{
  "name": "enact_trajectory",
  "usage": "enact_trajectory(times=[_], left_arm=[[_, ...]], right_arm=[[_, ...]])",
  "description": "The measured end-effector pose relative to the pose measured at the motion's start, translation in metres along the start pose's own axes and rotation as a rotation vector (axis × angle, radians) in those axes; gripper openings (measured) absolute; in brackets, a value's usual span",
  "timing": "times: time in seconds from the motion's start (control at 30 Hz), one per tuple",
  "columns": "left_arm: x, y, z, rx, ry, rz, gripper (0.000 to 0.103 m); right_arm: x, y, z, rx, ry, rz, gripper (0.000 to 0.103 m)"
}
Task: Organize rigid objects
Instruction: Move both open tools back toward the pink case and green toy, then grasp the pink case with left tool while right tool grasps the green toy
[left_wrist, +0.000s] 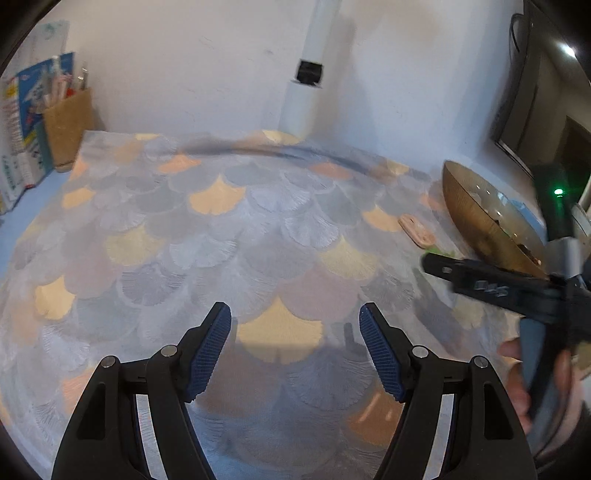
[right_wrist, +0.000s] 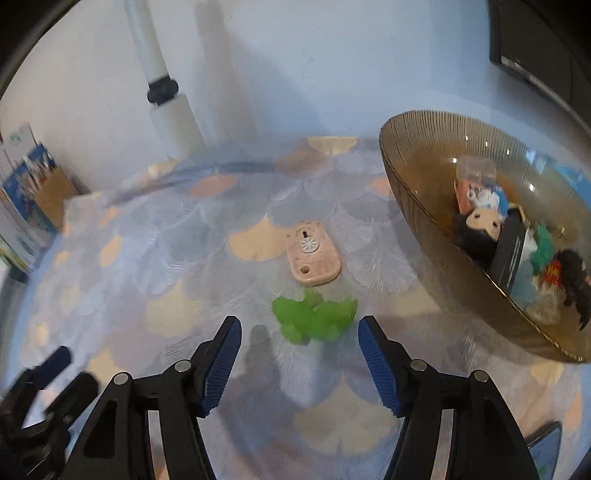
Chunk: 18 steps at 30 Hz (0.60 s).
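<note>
A green translucent toy lies on the patterned mat, just beyond my right gripper, whose jaws stand open with nothing between them. Behind the toy lies a flat pink tag with a white round emblem. An amber glass bowl at the right holds several small figures and a dark card. My left gripper is open over bare mat. In the left wrist view the right gripper's black body crosses in front of the bowl, with the pink tag beside it.
A cork pen holder and books stand at the mat's far left corner. A white pole rises against the wall behind. A dark monitor is at the far right. A dark flat object lies near the lower right.
</note>
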<state>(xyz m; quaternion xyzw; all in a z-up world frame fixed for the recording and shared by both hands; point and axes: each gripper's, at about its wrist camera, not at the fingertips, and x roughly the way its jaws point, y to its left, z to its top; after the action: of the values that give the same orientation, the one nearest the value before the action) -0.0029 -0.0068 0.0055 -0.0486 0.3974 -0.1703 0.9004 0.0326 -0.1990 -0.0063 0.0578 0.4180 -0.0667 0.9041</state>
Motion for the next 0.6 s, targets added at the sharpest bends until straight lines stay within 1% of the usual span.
enact_trajectory(times=[0.03, 0.07, 0.1, 0.13, 0.2, 0.27, 0.33, 0.4, 0.53, 0.6], left_arm=[[0.004, -0.002, 0.007, -0.014, 0.047, -0.058, 0.07], [0.006, -0.006, 0.013, -0.019, 0.064, -0.1, 0.07], [0.005, -0.009, 0.019, -0.016, 0.061, -0.118, 0.07], [0.005, -0.015, 0.029, -0.009, 0.05, -0.126, 0.07], [0.01, -0.029, 0.043, 0.034, 0.042, -0.106, 0.07], [0.02, -0.05, 0.055, 0.102, 0.026, -0.114, 0.07], [0.042, -0.075, 0.061, 0.17, 0.048, -0.126, 0.07], [0.064, -0.094, 0.065, 0.201, 0.075, -0.149, 0.07], [0.098, -0.122, 0.071, 0.238, 0.116, -0.165, 0.07], [0.112, -0.132, 0.074, 0.25, 0.138, -0.16, 0.07]], right_arm=[[0.001, 0.002, -0.001, -0.013, -0.005, -0.015, 0.054], [0.003, 0.003, -0.003, -0.024, -0.008, -0.019, 0.038], [0.003, 0.001, -0.005, -0.021, -0.006, -0.017, 0.036], [0.001, -0.002, -0.006, -0.007, -0.008, -0.003, 0.033], [-0.008, -0.013, -0.011, 0.042, -0.008, 0.012, 0.032], [-0.018, -0.024, -0.018, 0.07, -0.01, 0.026, 0.032], [-0.029, -0.038, -0.028, 0.098, -0.011, 0.052, 0.032], [-0.035, -0.047, -0.034, 0.108, -0.019, 0.063, 0.032], [-0.037, -0.054, -0.036, 0.082, -0.043, 0.032, 0.032], [-0.033, -0.059, -0.038, 0.1, -0.035, 0.042, 0.032]])
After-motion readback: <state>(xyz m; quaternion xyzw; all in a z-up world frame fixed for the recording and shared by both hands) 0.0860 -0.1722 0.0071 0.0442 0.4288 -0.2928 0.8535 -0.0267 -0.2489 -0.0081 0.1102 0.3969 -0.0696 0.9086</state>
